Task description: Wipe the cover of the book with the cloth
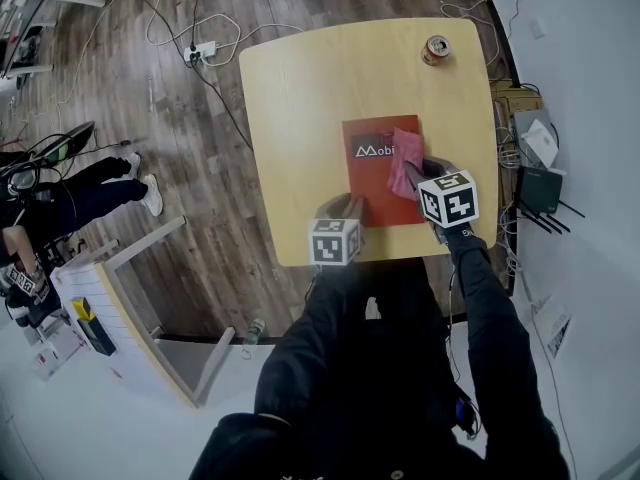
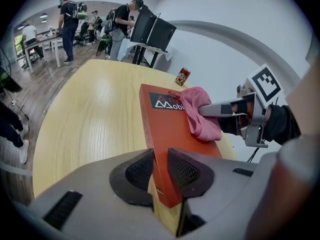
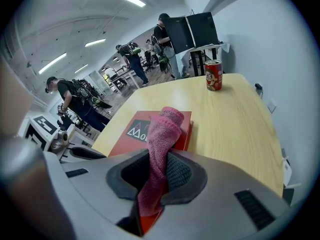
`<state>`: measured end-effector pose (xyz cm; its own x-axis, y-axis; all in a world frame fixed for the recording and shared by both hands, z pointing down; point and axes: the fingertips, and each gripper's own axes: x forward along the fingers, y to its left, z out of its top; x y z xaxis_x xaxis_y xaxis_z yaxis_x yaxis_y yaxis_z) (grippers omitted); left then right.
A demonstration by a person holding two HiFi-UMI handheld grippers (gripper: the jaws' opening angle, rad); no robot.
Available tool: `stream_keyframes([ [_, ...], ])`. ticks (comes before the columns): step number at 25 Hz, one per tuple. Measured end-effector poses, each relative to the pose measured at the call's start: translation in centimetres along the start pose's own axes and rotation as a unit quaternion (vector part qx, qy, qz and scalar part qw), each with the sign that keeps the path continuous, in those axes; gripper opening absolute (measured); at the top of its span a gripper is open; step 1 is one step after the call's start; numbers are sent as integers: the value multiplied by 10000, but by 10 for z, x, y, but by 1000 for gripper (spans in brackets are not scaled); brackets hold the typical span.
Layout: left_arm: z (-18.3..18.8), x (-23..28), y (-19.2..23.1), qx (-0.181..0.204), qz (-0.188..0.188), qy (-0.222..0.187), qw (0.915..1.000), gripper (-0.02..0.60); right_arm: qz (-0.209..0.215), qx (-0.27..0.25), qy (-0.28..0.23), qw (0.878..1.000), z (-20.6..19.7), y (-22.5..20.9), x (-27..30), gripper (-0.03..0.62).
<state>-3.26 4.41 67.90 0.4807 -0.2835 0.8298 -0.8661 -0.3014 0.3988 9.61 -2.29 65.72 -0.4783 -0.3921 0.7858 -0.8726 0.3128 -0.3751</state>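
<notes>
A red book [image 1: 372, 173] with white lettering lies flat near the front edge of the wooden table [image 1: 300, 98]. My left gripper [image 1: 345, 218] is shut on the book's near left corner [image 2: 162, 181]. A pink cloth [image 1: 404, 166] rests on the cover's right part, and my right gripper [image 1: 418, 183] is shut on it. In the right gripper view the cloth [image 3: 159, 149] stands up between the jaws and drapes onto the book [image 3: 135, 130]. From the left gripper view I see the cloth [image 2: 200, 115] bunched on the cover under the right gripper [image 2: 212, 109].
A red drink can [image 1: 436, 50] stands at the table's far right corner, also seen as the can [image 3: 213, 75]. Cables and a power strip [image 1: 200, 50] lie on the floor to the left. People stand and sit at the left of the room. Boxes and routers [image 1: 540, 173] line the right wall.
</notes>
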Motion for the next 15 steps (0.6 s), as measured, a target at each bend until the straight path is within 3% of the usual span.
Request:
stream_keyframes([
  [9, 0, 2, -1, -5, 13, -26, 10000, 106, -114, -15, -46, 9999, -1, -9, -16, 78],
  [15, -1, -1, -1, -12, 31, -38, 10000, 106, 352, -89, -297, 9989, 19, 34, -21, 78],
])
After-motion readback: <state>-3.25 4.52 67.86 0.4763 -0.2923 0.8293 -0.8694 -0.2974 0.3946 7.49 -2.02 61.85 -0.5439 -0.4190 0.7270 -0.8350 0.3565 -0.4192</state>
